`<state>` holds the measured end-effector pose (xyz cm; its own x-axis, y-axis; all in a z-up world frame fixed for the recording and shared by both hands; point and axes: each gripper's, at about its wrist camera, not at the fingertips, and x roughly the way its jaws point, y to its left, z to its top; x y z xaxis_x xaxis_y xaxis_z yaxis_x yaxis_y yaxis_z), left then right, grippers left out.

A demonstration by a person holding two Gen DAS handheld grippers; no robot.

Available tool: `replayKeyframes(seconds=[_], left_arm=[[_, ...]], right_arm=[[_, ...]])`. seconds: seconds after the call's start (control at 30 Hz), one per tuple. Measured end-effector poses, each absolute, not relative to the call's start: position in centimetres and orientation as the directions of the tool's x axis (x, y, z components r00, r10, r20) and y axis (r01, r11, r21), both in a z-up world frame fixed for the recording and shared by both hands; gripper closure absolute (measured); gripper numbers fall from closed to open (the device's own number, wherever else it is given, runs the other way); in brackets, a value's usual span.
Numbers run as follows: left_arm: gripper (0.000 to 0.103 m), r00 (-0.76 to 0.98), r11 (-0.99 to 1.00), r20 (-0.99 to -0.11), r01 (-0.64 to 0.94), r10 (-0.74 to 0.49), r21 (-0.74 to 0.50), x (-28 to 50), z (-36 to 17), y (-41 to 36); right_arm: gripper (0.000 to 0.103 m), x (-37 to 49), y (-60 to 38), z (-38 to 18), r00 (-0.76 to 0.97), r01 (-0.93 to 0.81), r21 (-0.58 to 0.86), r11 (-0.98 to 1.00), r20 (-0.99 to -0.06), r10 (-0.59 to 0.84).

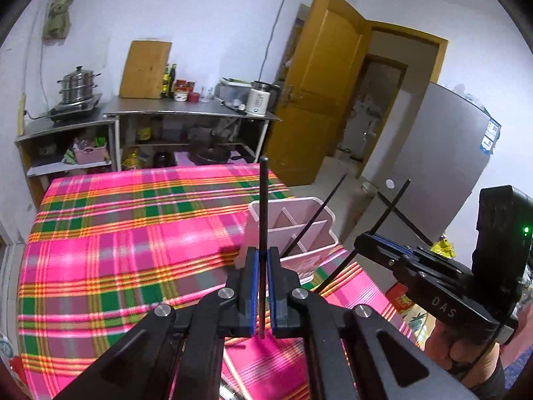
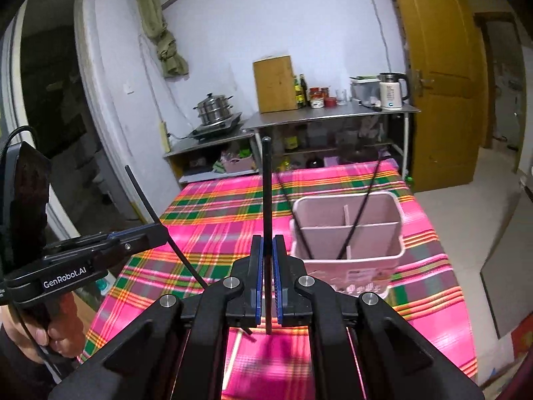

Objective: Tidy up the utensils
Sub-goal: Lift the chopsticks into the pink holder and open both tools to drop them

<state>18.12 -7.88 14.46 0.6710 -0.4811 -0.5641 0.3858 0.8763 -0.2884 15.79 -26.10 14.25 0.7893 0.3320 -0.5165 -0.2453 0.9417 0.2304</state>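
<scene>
My left gripper (image 1: pixel 262 253) is shut on a black chopstick (image 1: pixel 263 206) that stands upright between its blue pads, above the plaid table. My right gripper (image 2: pixel 267 241) is shut on another black chopstick (image 2: pixel 266 186), also upright. Each gripper shows in the other's view: the right one (image 1: pixel 376 236) at the right with its chopstick (image 1: pixel 393 206) tilted, the left one (image 2: pixel 156 230) at the left with its chopstick (image 2: pixel 143 193) tilted. A pink divided utensil holder (image 2: pixel 349 260) stands on the table ahead, also in the left wrist view (image 1: pixel 319 256), with two black chopsticks (image 2: pixel 358 210) leaning inside.
The table wears a pink, green and orange plaid cloth (image 1: pixel 133 233). Behind it stand steel shelves (image 2: pixel 329 113) with a steamer pot (image 2: pixel 213 108), a cutting board, bottles and a kettle (image 2: pixel 391 91). A yellow door (image 1: pixel 319 76) and a grey fridge (image 1: pixel 433 153) are at the right.
</scene>
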Motion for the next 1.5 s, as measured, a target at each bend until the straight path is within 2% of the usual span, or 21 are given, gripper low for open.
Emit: replayKeyframes(seconds=[0.37, 0.63, 1.1, 1.5], left_arm=[[0.098, 0.695, 0.855, -0.498, 0.422, -0.519, -0.301, 22.3, 18.9, -10.5], [0.098, 0.705, 0.85, -0.475, 0.43, -0.526, -0.302, 25.4, 19.6, -11.9], [0.098, 0.65, 0.855, -0.555, 0.398, -0.519, -0.334, 29.8, 12.4, -12.8], [0.096, 0.638, 0.859, -0.576, 0.385, -0.512, -0.338, 30.0, 9.8, -12.5]], right_arm=[[0.097, 17.9, -30.3, 17.6, 0.85, -0.162, 0.256, 0.953, -0.454, 0.267], [0.097, 20.3, -31.1, 19.2, 0.874, -0.148, 0.249, 0.957, -0.421, 0.245], [0.097, 24.8, -31.1, 12.1, 0.807, -0.109, 0.278, 0.954, -0.536, 0.248], [0.097, 26.0, -31.3, 8.8, 0.761, -0.08, 0.292, 0.953, -0.6, 0.248]])
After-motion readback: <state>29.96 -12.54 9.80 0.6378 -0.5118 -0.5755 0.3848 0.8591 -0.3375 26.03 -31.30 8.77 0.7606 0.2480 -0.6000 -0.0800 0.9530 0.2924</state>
